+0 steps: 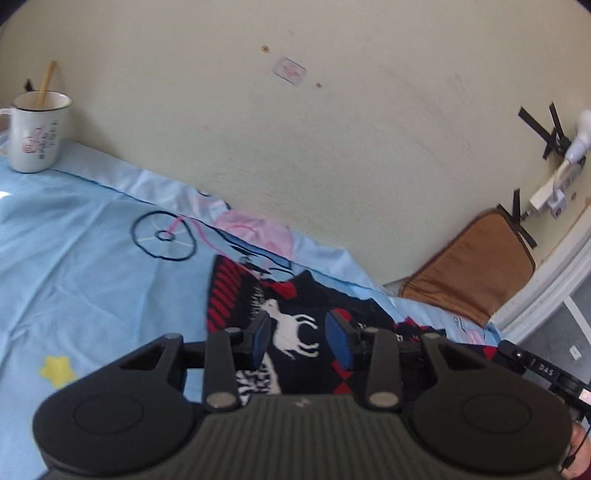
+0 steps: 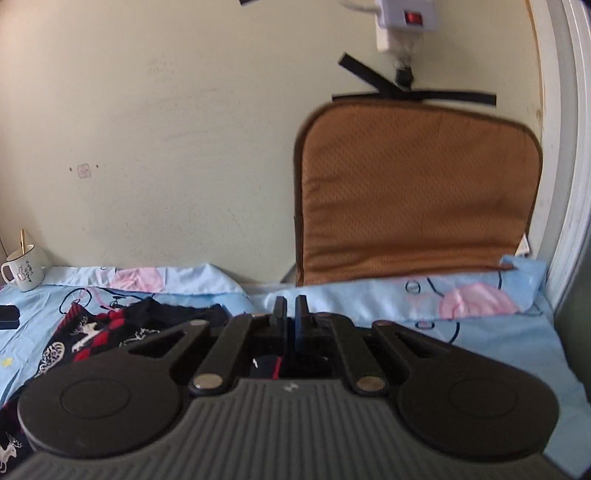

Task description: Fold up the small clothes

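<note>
A small dark navy garment (image 1: 295, 325) with red diamonds and white deer lies crumpled on the light blue sheet (image 1: 74, 258). My left gripper (image 1: 301, 341) is open, its blue pads (image 1: 338, 341) spread just above the garment's deer print, holding nothing. In the right wrist view the garment (image 2: 103, 328) lies at lower left. My right gripper (image 2: 290, 314) has its jaws nearly together, with only a thin gap. Dark and red fabric shows beneath its base, and I cannot tell if the pads pinch it.
A white mug (image 1: 37, 136) with a stick stands at the far left by the cream wall; it also shows in the right wrist view (image 2: 22, 269). A brown cushion (image 2: 413, 199) leans on the wall at right. A power strip (image 2: 406, 18) hangs above. A small black box (image 2: 9, 315) lies at left.
</note>
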`<state>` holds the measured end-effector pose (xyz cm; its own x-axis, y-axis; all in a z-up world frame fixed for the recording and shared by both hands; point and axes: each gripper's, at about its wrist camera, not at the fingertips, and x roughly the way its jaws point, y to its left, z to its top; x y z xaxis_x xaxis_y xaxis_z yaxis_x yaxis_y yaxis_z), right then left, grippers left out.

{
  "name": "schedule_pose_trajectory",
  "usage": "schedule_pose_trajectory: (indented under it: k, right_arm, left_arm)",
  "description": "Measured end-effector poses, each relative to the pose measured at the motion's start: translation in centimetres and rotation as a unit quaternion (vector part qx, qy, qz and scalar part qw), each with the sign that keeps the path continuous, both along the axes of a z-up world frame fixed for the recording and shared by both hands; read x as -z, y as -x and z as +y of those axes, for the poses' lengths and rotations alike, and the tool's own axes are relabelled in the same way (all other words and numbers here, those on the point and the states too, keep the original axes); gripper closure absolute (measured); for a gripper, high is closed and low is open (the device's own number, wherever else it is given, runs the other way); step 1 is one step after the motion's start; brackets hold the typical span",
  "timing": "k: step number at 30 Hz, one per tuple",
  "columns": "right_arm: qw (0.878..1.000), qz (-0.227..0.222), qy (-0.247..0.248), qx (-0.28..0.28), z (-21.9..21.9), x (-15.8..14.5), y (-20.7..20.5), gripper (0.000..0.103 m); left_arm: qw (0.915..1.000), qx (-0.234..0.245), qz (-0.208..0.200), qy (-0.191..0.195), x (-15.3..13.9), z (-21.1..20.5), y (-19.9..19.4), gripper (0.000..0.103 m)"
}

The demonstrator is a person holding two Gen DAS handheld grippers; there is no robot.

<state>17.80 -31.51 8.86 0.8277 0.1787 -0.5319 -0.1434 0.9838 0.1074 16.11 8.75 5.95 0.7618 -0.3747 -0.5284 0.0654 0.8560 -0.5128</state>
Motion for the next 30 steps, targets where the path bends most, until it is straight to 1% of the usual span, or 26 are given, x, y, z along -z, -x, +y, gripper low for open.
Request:
schedule_pose_trajectory:
  k: [2, 3, 5, 6, 7, 8, 9, 10, 12, 13, 15, 16, 18, 19, 20, 22, 23, 24, 25, 27, 29, 30]
  right_arm:
    - [0.999, 0.029, -0.038, 0.009, -1.1, 1.3, -0.8, 0.093]
    - [0.997, 0.036, -0.061, 0.022, -1.6, 1.5, -0.8, 0.091]
    - [0.992, 0.029, -0.111, 0.048, -3.2, 1.6, 0.1, 0.073]
    - [0.99, 0.026, -0.129, 0.057, -3.9, 1.6, 0.6, 0.069]
    - [0.987, 0.023, -0.146, 0.069, -4.6, 1.3, 1.4, 0.067]
    - [0.983, 0.023, -0.162, 0.079, -5.4, 1.3, 2.0, 0.067]
    - [0.979, 0.027, -0.184, 0.085, -6.2, 1.6, 2.6, 0.067]
    - [0.972, 0.039, -0.216, 0.086, -7.0, 2.0, 3.1, 0.067]
    - [0.951, 0.075, -0.287, 0.083, -8.1, 3.6, 3.9, 0.067]
    - [0.941, 0.097, -0.311, 0.087, -8.2, 4.6, 3.9, 0.066]
    - [0.927, 0.129, -0.339, 0.098, -7.9, 6.4, 3.6, 0.066]
    - [0.92, 0.142, -0.349, 0.104, -7.6, 7.3, 3.3, 0.065]
    - [0.908, 0.159, -0.368, 0.121, -6.9, 8.7, 2.4, 0.064]
    - [0.904, 0.162, -0.376, 0.124, -6.5, 9.1, 1.9, 0.061]
    - [0.902, 0.157, -0.38, 0.128, -6.0, 9.5, 1.3, 0.061]
    - [0.908, 0.142, -0.37, 0.135, -5.1, 9.5, 0.1, 0.059]
    - [0.911, 0.135, -0.365, 0.136, -4.6, 9.4, -0.3, 0.066]
    - [0.916, 0.124, -0.357, 0.138, -4.1, 9.2, -0.8, 0.078]
    - [0.921, 0.112, -0.346, 0.14, -3.6, 8.7, -1.0, 0.095]
    - [0.929, 0.079, -0.341, 0.118, -1.9, 6.8, -0.9, 0.095]
    - [0.946, 0.044, -0.315, 0.067, 0.9, 3.9, -0.9, 0.095]
    - [0.956, 0.026, -0.291, 0.033, 3.0, 2.0, -0.8, 0.095]
  left_arm:
    - [0.9995, 0.028, 0.008, -0.015, 0.9, -2.0, -1.8, 0.07]
    - [0.9988, 0.032, 0.013, -0.034, 1.5, -2.8, -2.6, 0.07]
    - [0.996, 0.015, 0.034, -0.081, 3.1, -3.6, -3.9, 0.07]
    - [0.9936, 0.0, 0.049, -0.102, 4.2, -3.5, -4.5, 0.072]
    - [0.9924, -0.012, 0.054, -0.11, 5.0, -3.1, -4.8, 0.087]
    - [0.9925, -0.025, 0.041, -0.112, 5.4, -2.5, -4.6, 0.093]
    - [0.9931, -0.028, 0.039, -0.107, 5.6, -1.9, -4.6, 0.095]
    - [0.9945, -0.028, 0.04, -0.093, 5.6, -1.4, -4.4, 0.095]
    - [0.9959, -0.034, 0.048, -0.068, 5.4, -0.7, -4.3, 0.094]
    - [0.9971, -0.035, 0.05, -0.046, 5.1, -0.4, -4.1, 0.092]
    - [0.9991, -0.023, 0.035, -0.009, 4.3, -0.4, -3.6, 0.091]
    - [0.9996, -0.012, 0.025, -0.001, 3.8, -0.7, -3.3, 0.091]
    - [0.9999, 0.01, 0.006, 0.005, 3.0, -1.7, -2.7, 0.091]
    - [0.9998, 0.022, -0.001, 0.005, 2.8, -2.2, -2.5, 0.091]
    - [0.9995, 0.031, -0.004, 0.001, 2.8, -2.7, -2.4, 0.091]
    - [0.999, 0.041, 0.004, -0.017, 3.4, -3.7, -2.7, 0.091]
    - [0.9984, 0.04, 0.02, -0.034, 4.1, -4.1, -3.1, 0.091]
    - [0.9969, 0.039, 0.041, -0.055, 5.0, -4.6, -3.6, 0.089]
    - [0.9969, 0.04, 0.027, -0.062, 5.3, -4.7, -3.5, 0.089]
    - [0.9964, 0.042, 0.03, -0.067, 5.0, -4.6, -3.3, 0.089]
    - [0.997, 0.037, 0.038, -0.055, 4.7, -4.0, -3.2, 0.089]
    - [0.9979, 0.029, 0.044, -0.037, 4.4, -3.0, -3.4, 0.089]
